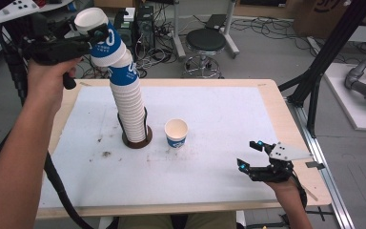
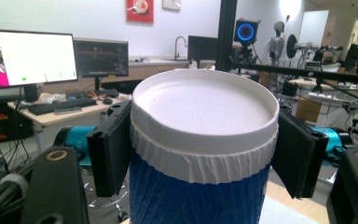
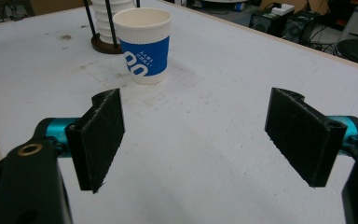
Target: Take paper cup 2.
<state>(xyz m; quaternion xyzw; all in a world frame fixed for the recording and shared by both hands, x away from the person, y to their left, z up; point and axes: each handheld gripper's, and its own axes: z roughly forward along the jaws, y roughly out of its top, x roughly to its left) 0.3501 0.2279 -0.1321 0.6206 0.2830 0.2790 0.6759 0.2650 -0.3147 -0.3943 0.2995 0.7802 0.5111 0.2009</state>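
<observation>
My left tool is clenched on the top cup, inverted, blue with a white ribbed band, atop the leaning stack in its holder on the counter, so next I'd judge a straight lift off, while my right tool rests released near the lone upright cup.

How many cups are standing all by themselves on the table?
1. One lone cup stands upright on the white table, just right of the tall cup stack. The stack's cups are too many to count; the left tongs grip its top cup.
</observation>
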